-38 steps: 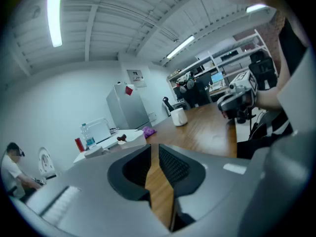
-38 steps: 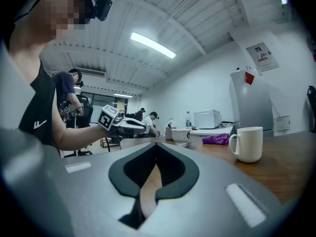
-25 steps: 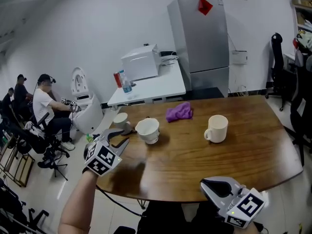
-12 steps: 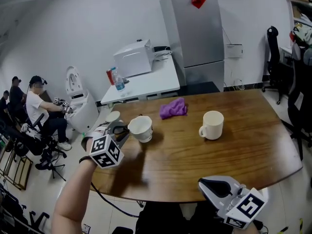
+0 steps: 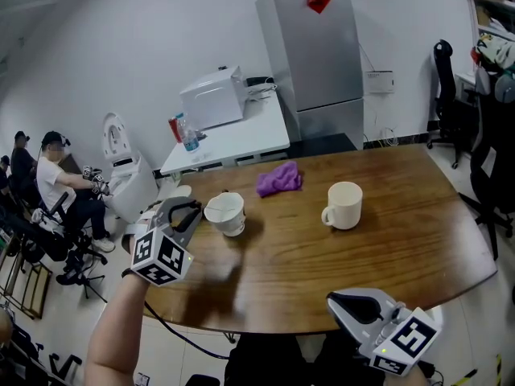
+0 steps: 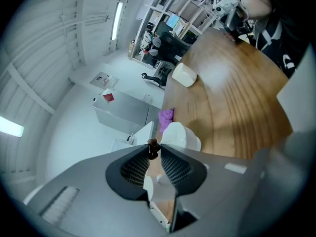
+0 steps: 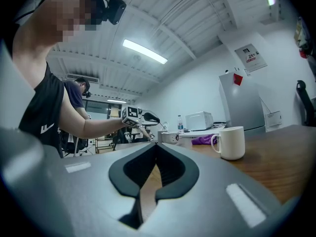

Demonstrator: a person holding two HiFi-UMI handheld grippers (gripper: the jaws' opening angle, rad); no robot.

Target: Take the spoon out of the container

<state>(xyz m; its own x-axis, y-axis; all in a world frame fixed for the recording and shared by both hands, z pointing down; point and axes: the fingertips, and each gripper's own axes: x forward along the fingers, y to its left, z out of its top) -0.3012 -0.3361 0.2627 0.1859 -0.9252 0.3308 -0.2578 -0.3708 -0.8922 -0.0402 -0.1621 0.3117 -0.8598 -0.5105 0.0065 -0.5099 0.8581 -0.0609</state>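
As left tongs (image 5: 195,215) close round spoon (image 6: 152,145), forearm outstretched

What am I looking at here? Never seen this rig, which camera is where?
No robot: a person holds a two-jaw gripper in each hand. One picture comes from a head camera looking down; the other two ride on the grippers, looking along their jaws. On the wooden table: a white cup, a white mug, a purple cloth. The left gripper is closing its jaws around the dark spoon handle tip at the cup. The right gripper is shut and empty.
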